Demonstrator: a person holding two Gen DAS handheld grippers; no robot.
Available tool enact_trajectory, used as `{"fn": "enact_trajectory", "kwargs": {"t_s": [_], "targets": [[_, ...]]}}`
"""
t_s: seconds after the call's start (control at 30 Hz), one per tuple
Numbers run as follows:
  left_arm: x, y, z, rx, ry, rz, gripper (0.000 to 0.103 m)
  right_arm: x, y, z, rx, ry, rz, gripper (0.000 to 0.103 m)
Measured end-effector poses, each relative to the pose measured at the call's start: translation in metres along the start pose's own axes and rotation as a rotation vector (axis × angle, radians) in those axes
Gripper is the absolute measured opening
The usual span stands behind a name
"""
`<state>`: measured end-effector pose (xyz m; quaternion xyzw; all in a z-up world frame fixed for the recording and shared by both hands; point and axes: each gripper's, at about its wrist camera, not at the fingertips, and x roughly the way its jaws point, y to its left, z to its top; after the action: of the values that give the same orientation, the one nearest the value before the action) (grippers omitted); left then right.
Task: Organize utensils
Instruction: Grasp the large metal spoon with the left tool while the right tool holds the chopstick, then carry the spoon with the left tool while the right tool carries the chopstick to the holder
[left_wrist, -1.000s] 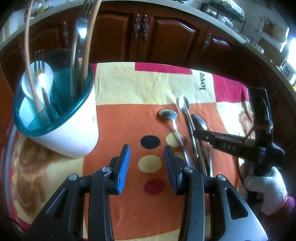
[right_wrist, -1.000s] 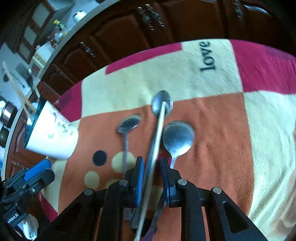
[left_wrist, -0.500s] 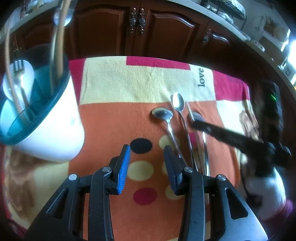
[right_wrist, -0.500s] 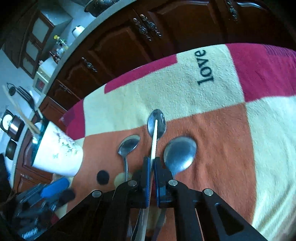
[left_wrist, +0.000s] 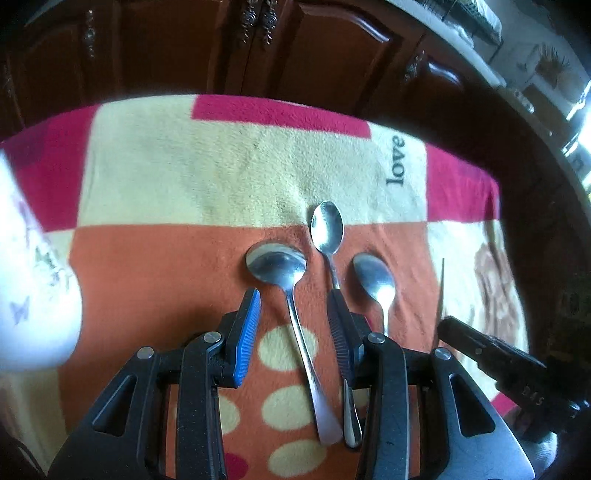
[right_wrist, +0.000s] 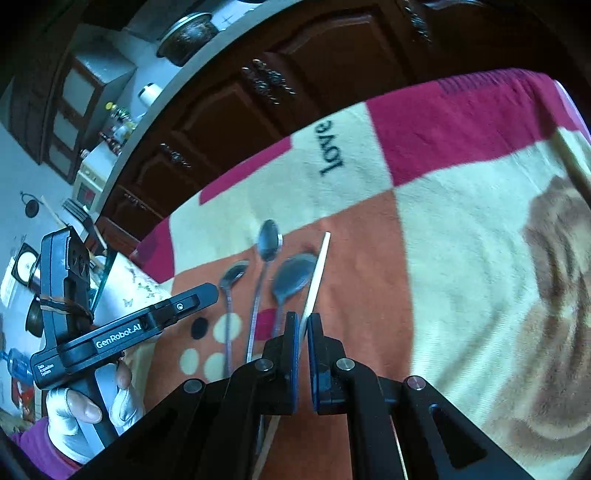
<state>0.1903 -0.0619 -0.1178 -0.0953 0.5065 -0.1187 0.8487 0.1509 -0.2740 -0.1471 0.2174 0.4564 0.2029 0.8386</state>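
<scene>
Lifted now, slim pale chopstick (right_wrist: 317, 273) — right tool (right_wrist: 302, 328) pinching it, steel spoons (left_wrist: 277, 263) flat.

Each fisheye camera looks forward along its own fingers, close above the patchwork blanket (left_wrist: 229, 173), toward dark cabinets (right_wrist: 236, 122). Both views share three spoons (left_wrist: 275, 264) and the "love" lettering (right_wrist: 330, 153).

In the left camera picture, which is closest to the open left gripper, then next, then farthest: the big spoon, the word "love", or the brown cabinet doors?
1. The big spoon: its handle runs between the fingers of the left gripper, bowl just ahead.
2. The word "love": farther up the blanket, toward the right.
3. The cabinet doors: beyond the blanket's far edge, at the top.
</scene>
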Motion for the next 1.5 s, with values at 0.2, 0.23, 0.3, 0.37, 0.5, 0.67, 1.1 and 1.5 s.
{"fn": "enact_trajectory", "kwargs": {"t_s": [0.2, 0.23, 0.3, 0.37, 0.5, 0.67, 1.1, 1.5], "targets": [[0.026, 0.000, 0.004, -0.012, 0.047, -0.010, 0.005, 0.007, -0.010, 0.002, 0.024, 0.001, 0.020, 0.004], [0.026, 0.002, 0.004, -0.016, 0.042, -0.015, 0.005, 0.007, -0.010, 0.001, 0.023, 0.000, 0.024, 0.004], [0.022, 0.005, 0.002, -0.012, 0.031, -0.035, 0.004, 0.004, -0.009, 0.001, 0.019, -0.007, 0.030, 0.004], [0.012, 0.005, -0.001, 0.011, 0.014, -0.041, 0.003, -0.001, -0.005, 0.001, 0.007, -0.018, 0.032, 0.004], [-0.018, 0.008, -0.010, 0.023, -0.030, -0.079, 0.003, -0.015, 0.006, -0.002, -0.020, -0.038, 0.041, 0.003], [-0.056, 0.005, -0.021, 0.056, -0.087, -0.099, 0.000, -0.025, 0.028, -0.007, -0.092, -0.045, -0.003, 0.003], [-0.106, 0.014, -0.045, 0.053, -0.145, -0.108, 0.000, 0.040, 0.014, 0.017, -0.056, 0.082, -0.254, 0.007], [-0.152, 0.023, -0.056, 0.091, -0.217, -0.076, 0.000, -0.020, 0.031, 0.007, -0.070, -0.036, -0.129, 0.005]]}}
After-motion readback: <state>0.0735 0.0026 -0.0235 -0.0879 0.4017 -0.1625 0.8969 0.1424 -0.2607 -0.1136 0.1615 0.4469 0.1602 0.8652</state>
